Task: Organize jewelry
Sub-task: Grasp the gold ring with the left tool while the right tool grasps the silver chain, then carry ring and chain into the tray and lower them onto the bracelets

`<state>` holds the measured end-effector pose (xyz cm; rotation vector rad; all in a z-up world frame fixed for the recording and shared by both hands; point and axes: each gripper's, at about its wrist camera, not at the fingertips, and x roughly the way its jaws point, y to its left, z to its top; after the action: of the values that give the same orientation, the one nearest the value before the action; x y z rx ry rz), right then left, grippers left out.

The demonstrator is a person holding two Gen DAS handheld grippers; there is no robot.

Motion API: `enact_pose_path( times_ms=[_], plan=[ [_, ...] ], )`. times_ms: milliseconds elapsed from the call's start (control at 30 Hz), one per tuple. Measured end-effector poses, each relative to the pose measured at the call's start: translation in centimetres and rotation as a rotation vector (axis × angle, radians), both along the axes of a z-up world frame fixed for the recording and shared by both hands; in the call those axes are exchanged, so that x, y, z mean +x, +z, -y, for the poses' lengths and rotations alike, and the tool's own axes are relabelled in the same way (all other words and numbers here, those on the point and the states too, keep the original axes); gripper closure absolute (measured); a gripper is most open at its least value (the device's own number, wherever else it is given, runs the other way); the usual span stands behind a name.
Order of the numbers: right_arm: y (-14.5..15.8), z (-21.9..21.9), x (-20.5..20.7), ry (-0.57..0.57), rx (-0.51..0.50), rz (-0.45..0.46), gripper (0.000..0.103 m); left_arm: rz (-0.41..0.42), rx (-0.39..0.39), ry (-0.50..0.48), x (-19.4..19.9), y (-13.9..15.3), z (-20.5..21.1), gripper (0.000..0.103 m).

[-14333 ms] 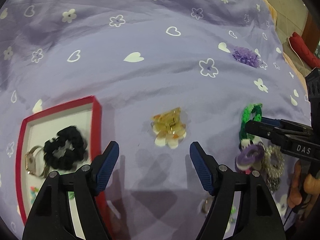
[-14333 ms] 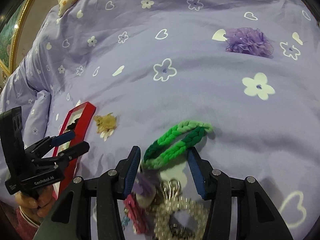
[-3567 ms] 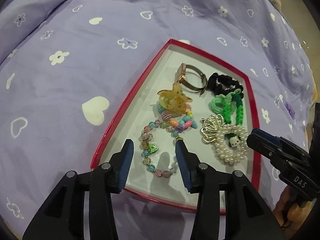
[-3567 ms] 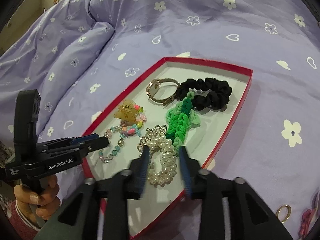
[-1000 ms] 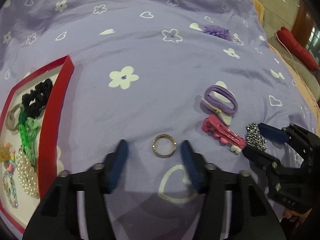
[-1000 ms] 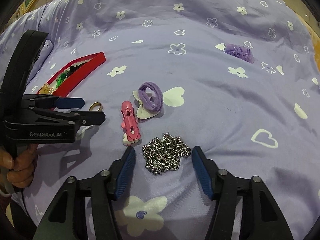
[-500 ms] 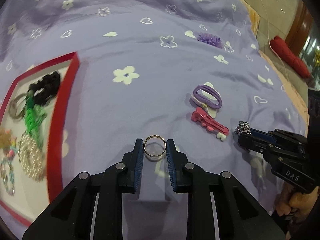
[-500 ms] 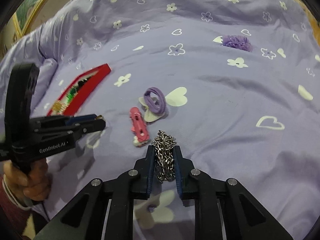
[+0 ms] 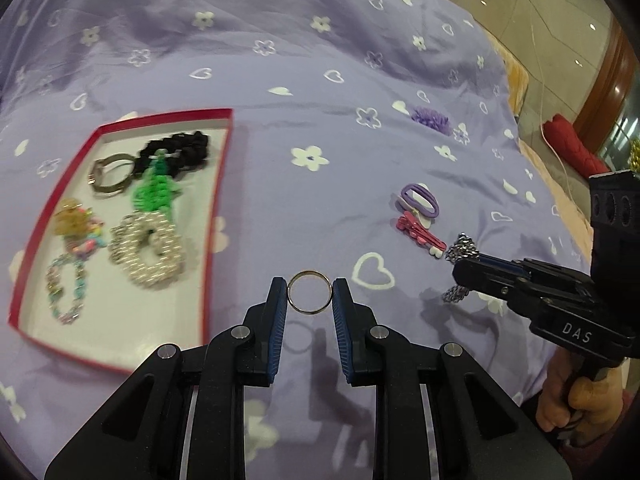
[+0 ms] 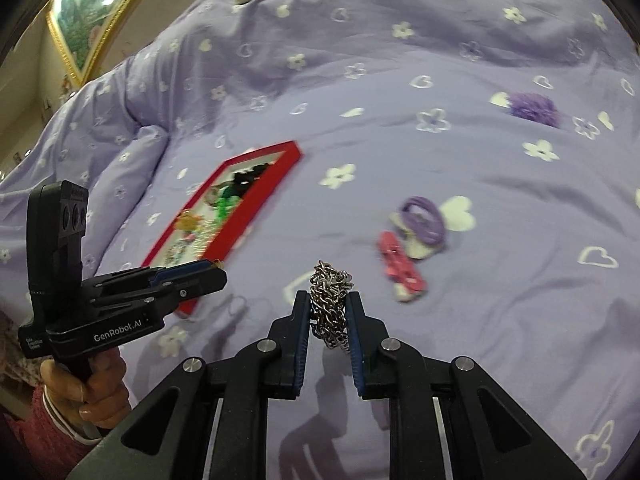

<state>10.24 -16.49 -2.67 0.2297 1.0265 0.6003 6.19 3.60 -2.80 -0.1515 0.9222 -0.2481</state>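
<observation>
1. The left tool (image 9: 310,292) grips a thin gold ring (image 9: 310,293) between its blue pads, held clear of the purple bedspread (image 9: 280,128), its shadow falling on the cloth below.
2. The right tool (image 10: 329,312) is clamped on a bunched silver chain (image 10: 330,304); in the left wrist view a loop of the chain hangs beneath the tool's tip, off the bed.
3. A red-rimmed tray (image 9: 218,200) lies toward the left side of the bed, its white floor holding a black scrunchie (image 9: 180,150), a green braided band (image 9: 154,192), a metal watch (image 9: 110,176), a pearl bracelet (image 9: 150,252), a yellow hair clip (image 9: 72,216) and a beaded bracelet (image 9: 66,284); these items appear blurred.
4. A purple hair tie (image 9: 422,199) rests on a small white piece toward the right side of the bed, with a pink hair clip (image 9: 418,232) just beside it.
5. A purple fabric flower (image 9: 432,118) lies farther back on the bedspread, well apart from the rest.
6. A person's hand (image 10: 90,384) grips the left tool's handle, a pink sleeve at the wrist.
</observation>
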Motion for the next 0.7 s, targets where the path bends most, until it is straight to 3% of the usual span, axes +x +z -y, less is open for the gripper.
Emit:
enact_pose_path(
  times_ms=[700],
  plan=[
    [2.3,-9.9,-0.3,0.191,0.053,0.019,0.086,0.014,0.013,0.234,-3.2,0.4,-11.2,0.082]
  ],
)
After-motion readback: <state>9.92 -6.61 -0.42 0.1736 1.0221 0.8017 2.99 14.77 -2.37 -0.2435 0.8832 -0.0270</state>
